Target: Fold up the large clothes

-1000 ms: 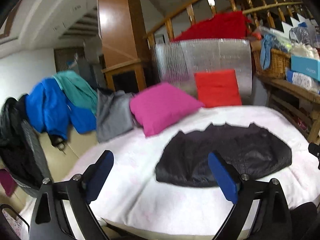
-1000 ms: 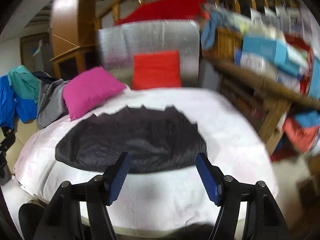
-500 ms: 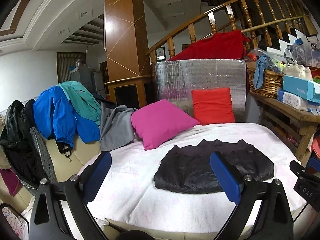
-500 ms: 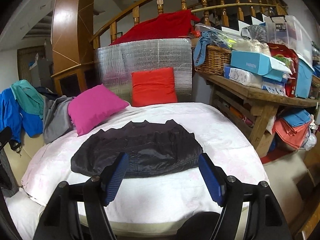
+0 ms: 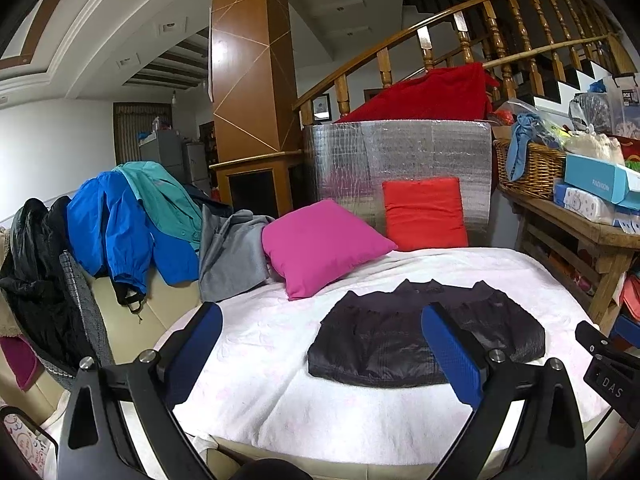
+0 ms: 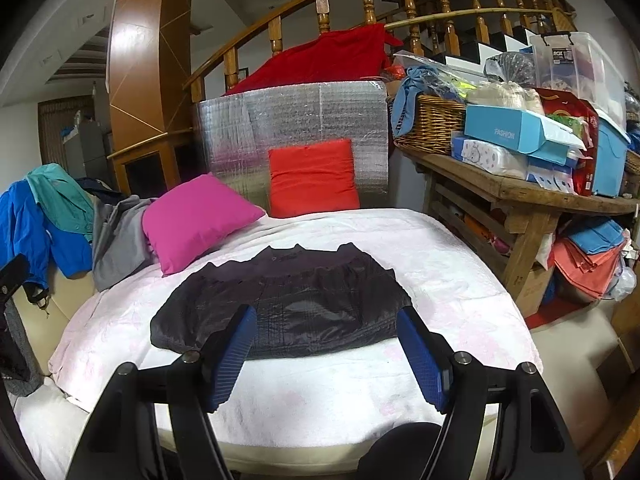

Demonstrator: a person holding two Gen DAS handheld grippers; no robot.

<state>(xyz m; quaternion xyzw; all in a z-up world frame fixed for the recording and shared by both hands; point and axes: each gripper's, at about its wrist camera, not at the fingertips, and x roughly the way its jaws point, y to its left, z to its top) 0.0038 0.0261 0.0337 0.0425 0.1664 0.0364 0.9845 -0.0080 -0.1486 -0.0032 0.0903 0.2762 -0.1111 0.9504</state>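
As both grippers had drawn back from the bed since 1 second earlier, the dark jacket looked smaller and sharper in both views, lying flat and already folded compact on the white bedspread, right of the pink cushion and in front of the red cushion. The left gripper hung with jaws wide apart and empty left of the jacket, and the right gripper likewise gaped, holding nothing, before the jacket's near edge. Judging by this retreat, 1 fold stage seemed finished.

A lived-in home: wooden staircase, cushions, draped jackets, cluttered side table
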